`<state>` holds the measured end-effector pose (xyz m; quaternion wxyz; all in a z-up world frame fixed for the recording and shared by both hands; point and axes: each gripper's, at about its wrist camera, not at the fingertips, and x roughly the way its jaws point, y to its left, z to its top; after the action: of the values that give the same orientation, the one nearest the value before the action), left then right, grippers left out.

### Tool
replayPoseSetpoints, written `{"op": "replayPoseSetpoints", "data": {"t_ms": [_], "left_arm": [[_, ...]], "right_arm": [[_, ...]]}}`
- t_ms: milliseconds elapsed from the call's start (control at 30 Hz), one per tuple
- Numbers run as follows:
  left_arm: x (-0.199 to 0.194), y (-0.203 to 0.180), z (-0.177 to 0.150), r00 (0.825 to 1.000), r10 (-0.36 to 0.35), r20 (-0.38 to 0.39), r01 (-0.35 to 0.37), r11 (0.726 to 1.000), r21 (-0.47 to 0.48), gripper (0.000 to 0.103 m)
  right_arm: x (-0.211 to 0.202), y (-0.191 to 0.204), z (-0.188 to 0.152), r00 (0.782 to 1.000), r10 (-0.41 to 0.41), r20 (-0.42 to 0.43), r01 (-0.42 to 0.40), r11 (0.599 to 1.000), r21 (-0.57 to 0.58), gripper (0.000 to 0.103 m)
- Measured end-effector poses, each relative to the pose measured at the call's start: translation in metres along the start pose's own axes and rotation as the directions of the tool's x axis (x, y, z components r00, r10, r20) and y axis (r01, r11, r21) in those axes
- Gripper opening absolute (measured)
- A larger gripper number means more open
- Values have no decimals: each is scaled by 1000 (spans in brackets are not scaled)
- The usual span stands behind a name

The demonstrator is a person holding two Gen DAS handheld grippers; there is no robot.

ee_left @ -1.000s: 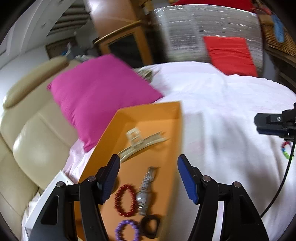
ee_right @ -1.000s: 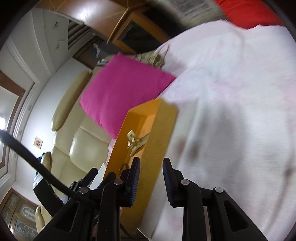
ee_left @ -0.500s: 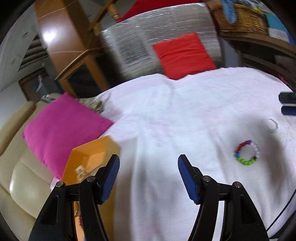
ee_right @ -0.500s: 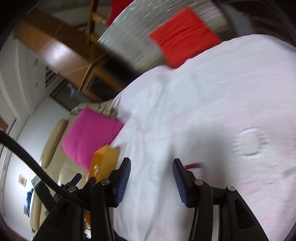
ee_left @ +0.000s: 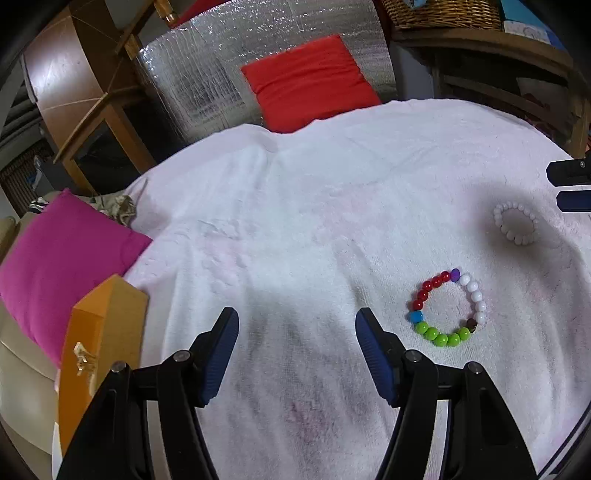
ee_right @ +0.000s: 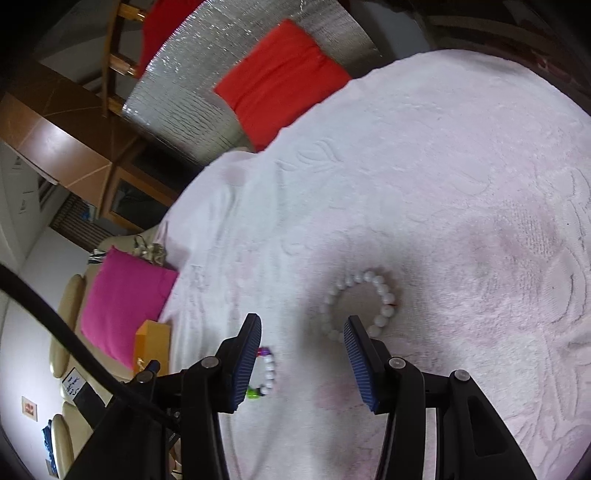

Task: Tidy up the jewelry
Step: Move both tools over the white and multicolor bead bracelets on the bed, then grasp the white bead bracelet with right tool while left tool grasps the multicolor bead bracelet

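A multicoloured bead bracelet point(ee_left: 448, 309) lies flat on the white towel point(ee_left: 314, 229), just right of my left gripper point(ee_left: 295, 325), which is open and holds nothing. A white bead bracelet point(ee_left: 516, 222) lies farther right, close under the right gripper's fingertips point(ee_left: 569, 188). In the right wrist view the white bracelet point(ee_right: 364, 304) lies just ahead of my right gripper point(ee_right: 301, 330), open and empty, and part of the multicoloured bracelet point(ee_right: 266, 373) shows behind the left finger. The orange jewelry box point(ee_left: 99, 347) stands at the towel's left edge, its inside hidden.
A pink cushion point(ee_left: 62, 258) lies on the beige sofa point(ee_left: 22, 384) left of the box. Behind the towel stand a red cushion point(ee_left: 306, 81) against a silver foil panel point(ee_left: 192, 85), wooden furniture point(ee_left: 74, 96) and a wicker basket point(ee_left: 439, 14).
Both grippers swung right, away from the orange box and its jewelry, to the two bracelets on the towel. The right gripper's jaws opened wider.
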<state>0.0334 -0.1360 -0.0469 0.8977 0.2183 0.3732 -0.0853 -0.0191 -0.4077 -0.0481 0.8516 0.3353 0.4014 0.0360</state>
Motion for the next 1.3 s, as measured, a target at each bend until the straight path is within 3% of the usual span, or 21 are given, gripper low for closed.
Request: {"op": "replayPoseSetpoints", "data": {"t_ms": [233, 700, 833, 933, 1033, 1300], "left_arm": [[12, -5, 2, 999, -33, -19, 33, 999, -10, 67], [22, -12, 5, 998, -47, -40, 48, 999, 8, 67], [23, -12, 4, 995, -83, -54, 84, 996, 1, 67], [25, -9, 3, 985, -157, -74, 155, 987, -27, 67], [25, -10, 1, 957, -273, -92, 269, 961, -60, 67], [20, -18, -1, 936, -341, -90, 339, 940, -39, 67]], "right_arm": [[13, -13, 2, 998, -48, -31, 49, 998, 31, 51], [17, -22, 3, 997, -67, -41, 70, 995, 68, 51], [17, -22, 2, 997, -70, -41, 73, 994, 78, 51], [17, -25, 3, 997, -71, -41, 74, 993, 91, 51], [19, -29, 5, 997, -74, -39, 77, 992, 104, 51], [33, -29, 10, 994, -91, -55, 97, 989, 111, 47]]}}
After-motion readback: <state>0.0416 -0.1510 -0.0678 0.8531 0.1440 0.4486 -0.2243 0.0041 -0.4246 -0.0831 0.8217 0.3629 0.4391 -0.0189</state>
